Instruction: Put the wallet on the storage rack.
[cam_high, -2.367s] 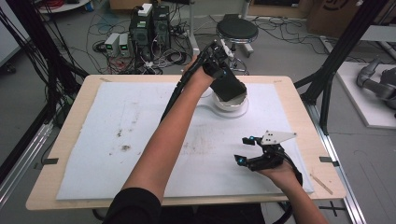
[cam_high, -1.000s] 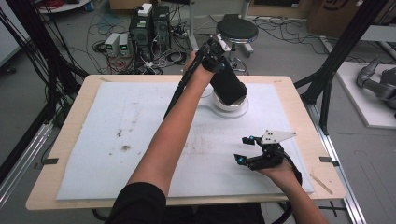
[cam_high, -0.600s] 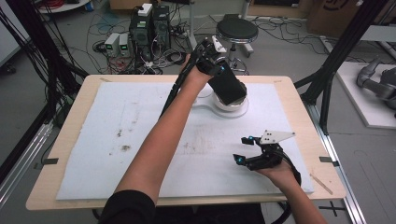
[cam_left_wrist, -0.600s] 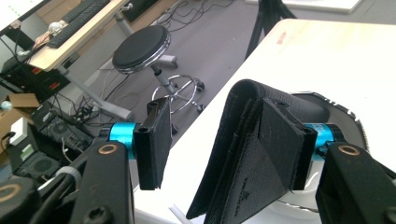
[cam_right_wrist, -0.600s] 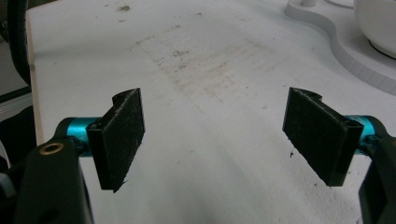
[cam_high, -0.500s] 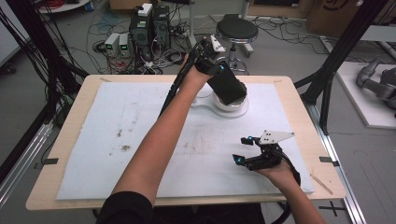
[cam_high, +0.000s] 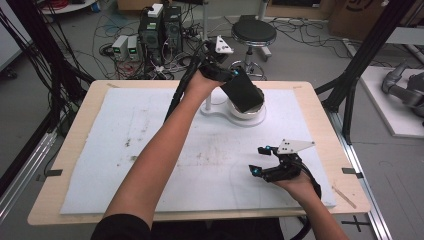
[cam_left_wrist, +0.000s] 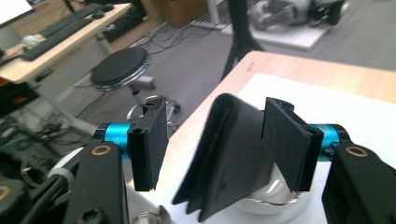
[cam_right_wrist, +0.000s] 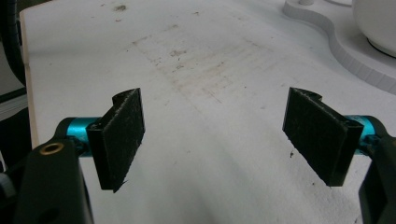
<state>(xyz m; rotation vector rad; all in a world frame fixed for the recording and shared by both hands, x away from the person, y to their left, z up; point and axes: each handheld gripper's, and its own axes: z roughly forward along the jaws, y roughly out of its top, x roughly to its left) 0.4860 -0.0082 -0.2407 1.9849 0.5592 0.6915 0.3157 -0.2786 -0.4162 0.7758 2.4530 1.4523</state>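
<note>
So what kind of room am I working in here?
Most likely a robotics lab or workshop. The table stands in a black frame, computers and loose cables sit on the floor behind it, and a desk with keyboards stands nearby.

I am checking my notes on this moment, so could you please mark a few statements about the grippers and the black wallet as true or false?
1. The black wallet stands in the white bowl. True.
2. The left gripper is clamped on the wallet. False: its jaws have just been opening, with a gap showing on one side.
3. The right gripper holds a cup. False: its jaws are open and hold nothing.
4. The right gripper is over the white mat. True.
</note>
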